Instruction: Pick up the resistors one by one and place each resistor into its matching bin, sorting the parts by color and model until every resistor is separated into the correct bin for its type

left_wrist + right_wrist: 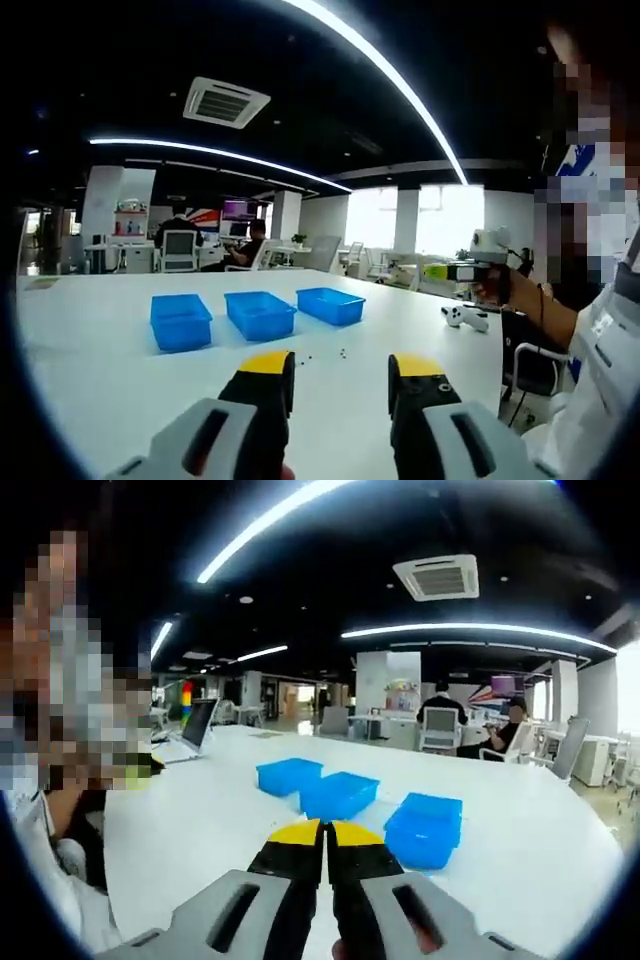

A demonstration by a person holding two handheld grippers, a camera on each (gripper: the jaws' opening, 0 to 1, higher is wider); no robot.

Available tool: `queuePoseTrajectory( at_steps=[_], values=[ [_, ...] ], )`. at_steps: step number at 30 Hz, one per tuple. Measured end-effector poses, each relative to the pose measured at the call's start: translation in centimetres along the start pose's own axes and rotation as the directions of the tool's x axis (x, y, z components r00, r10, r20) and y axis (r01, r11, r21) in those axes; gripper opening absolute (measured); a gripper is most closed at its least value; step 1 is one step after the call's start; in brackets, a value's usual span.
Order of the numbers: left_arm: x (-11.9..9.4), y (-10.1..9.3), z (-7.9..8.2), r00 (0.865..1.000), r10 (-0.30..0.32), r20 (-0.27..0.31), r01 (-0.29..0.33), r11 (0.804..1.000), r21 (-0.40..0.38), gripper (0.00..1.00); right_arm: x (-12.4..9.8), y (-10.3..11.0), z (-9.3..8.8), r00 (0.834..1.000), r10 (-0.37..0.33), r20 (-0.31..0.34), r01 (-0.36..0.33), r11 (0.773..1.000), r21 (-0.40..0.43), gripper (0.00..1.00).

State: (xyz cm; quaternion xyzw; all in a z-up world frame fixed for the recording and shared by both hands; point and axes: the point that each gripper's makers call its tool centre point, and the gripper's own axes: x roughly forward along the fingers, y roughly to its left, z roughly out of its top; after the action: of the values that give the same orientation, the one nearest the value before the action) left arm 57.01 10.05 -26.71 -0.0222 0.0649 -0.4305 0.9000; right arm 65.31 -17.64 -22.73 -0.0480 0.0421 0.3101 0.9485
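Note:
Three blue bins (181,320) (260,313) (331,305) stand in a row on the white table (90,370). A few tiny dark resistors (343,352) lie scattered just in front of them. My left gripper (342,368) hovers over the table before the resistors, open, nothing between its yellow-tipped jaws. At the right a person's hand holds my right gripper (434,271) above the table's far side, pointing toward the bins. In the right gripper view my right gripper (322,834) is shut with nothing seen in it, aimed at the same bins (288,775) (338,794) (425,828).
A white game controller (465,317) lies on the table near the person. An open laptop (195,725) stands at the table's far left in the right gripper view. Office desks, chairs and seated people (250,245) are in the background.

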Motion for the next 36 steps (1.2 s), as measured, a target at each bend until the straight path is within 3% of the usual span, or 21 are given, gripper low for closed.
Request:
queuePoseTrajectory(
  at_steps=[4,10,19,22,23,25,30,32,34,36],
  values=[
    [-0.2,0.1,0.2,1.000,0.000,0.005,0.000,1.000,0.001,0.42,2.7,-2.3,0.3,0.999,-0.026,-0.024,0.025,0.999,-0.031,0.05],
    [-0.3,0.0,0.4,1.000,-0.003,0.010,0.002,1.000,0.005,0.45,6.6,-5.6,0.8,0.997,-0.065,-0.038,0.065,0.998,-0.004,0.05],
    [-0.6,0.2,0.7,1.000,0.006,0.018,-0.006,1.000,0.008,0.46,12.3,-10.4,-0.4,0.986,-0.139,-0.095,0.142,0.990,0.016,0.05],
    [-0.7,0.2,0.8,1.000,0.007,0.020,-0.007,1.000,0.009,0.45,13.6,-11.4,-1.7,0.983,-0.136,-0.126,0.143,0.989,0.044,0.05],
    [-0.7,0.2,0.8,1.000,0.007,0.020,-0.007,1.000,0.009,0.45,14.0,-12.2,-2.3,0.979,-0.147,-0.138,0.161,0.982,0.098,0.05],
    [-0.7,0.2,0.8,1.000,0.010,0.021,-0.010,1.000,0.009,0.45,14.2,-13.8,-3.0,0.970,-0.190,-0.151,0.206,0.974,0.098,0.05],
    [-0.8,0.3,0.9,1.000,0.013,0.025,-0.014,1.000,0.009,0.45,14.4,-14.9,-3.1,0.964,-0.226,-0.141,0.241,0.966,0.097,0.05],
    [-0.8,0.3,0.9,1.000,0.013,0.024,-0.013,1.000,0.009,0.45,14.4,-14.9,-3.4,0.962,-0.229,-0.145,0.246,0.963,0.107,0.13],
    [-0.7,0.4,0.9,1.000,0.012,0.022,-0.012,1.000,0.007,0.45,14.3,-15.0,-3.5,0.959,-0.242,-0.145,0.258,0.960,0.106,0.44],
    [-0.7,0.4,0.8,1.000,0.012,0.021,-0.012,1.000,0.007,0.45,14.3,-14.8,-3.2,0.965,-0.231,-0.124,0.246,0.962,0.121,0.68]
  ],
)
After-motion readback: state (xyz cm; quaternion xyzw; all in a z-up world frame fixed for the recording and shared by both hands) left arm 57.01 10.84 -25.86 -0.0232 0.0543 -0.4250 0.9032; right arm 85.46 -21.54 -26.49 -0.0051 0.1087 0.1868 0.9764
